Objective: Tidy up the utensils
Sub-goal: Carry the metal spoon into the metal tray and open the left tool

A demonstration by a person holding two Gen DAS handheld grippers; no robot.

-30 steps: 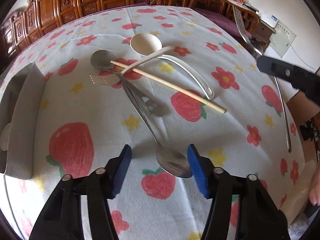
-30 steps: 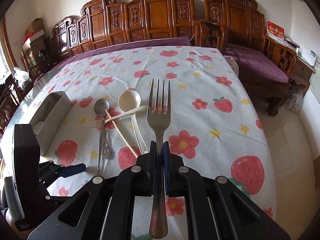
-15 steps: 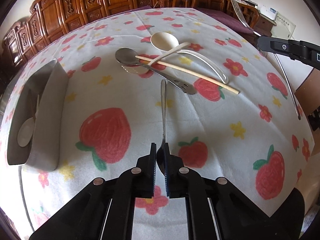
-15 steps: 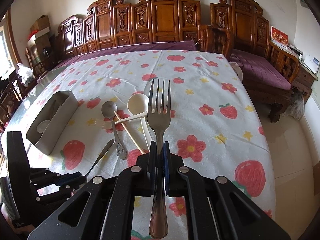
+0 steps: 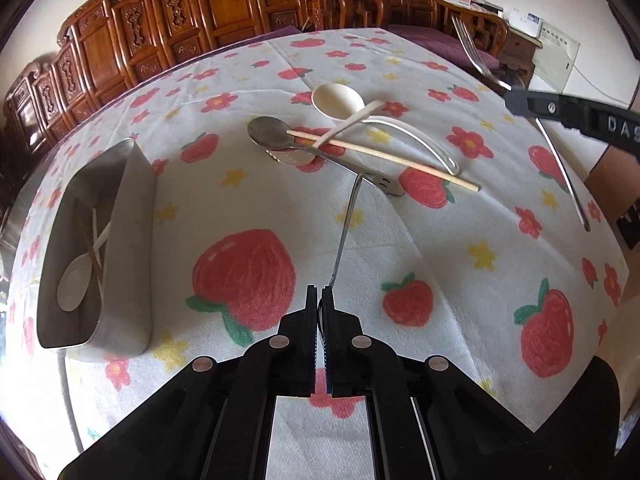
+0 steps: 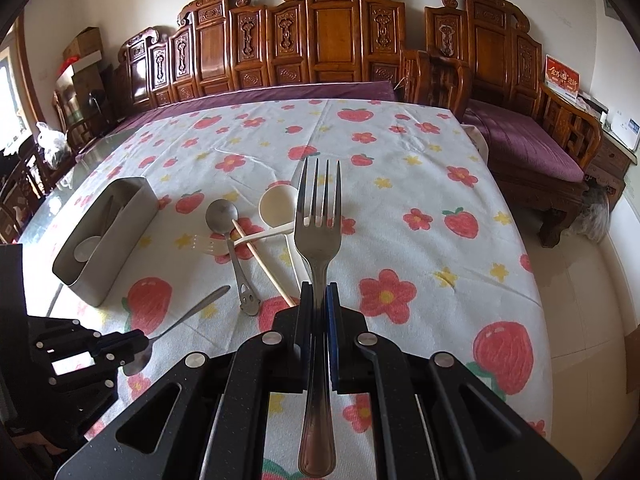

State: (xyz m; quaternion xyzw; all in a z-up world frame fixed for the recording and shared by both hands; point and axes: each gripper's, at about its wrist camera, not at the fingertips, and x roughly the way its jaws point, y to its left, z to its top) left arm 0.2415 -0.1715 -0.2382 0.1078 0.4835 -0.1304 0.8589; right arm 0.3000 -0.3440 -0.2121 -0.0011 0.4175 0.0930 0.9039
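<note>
My left gripper (image 5: 319, 300) is shut on the bowl end of a metal spoon (image 5: 345, 232), whose handle points forward above the cloth; it also shows in the right wrist view (image 6: 188, 314). My right gripper (image 6: 318, 300) is shut on a metal fork (image 6: 319, 232), tines up, held off the table's right side. A steel utensil holder (image 5: 132, 248) stands at the left with a white spoon (image 5: 74, 280) inside. A pile lies mid-table: a metal spoon (image 5: 266, 132), a white ladle (image 5: 338, 98), a chopstick (image 5: 384, 156) and a white plastic fork (image 6: 208, 244).
The table wears a strawberry-print cloth (image 5: 240, 272). Carved wooden chairs (image 6: 332, 40) line the far side. A purple-cushioned bench (image 6: 528, 148) stands to the right. The table's right edge drops to a tiled floor (image 6: 580, 280).
My left gripper closed on the spoon's bowl and lifted it back and leftward, away from the pile. The right gripper kept holding the fork, nearly still.
</note>
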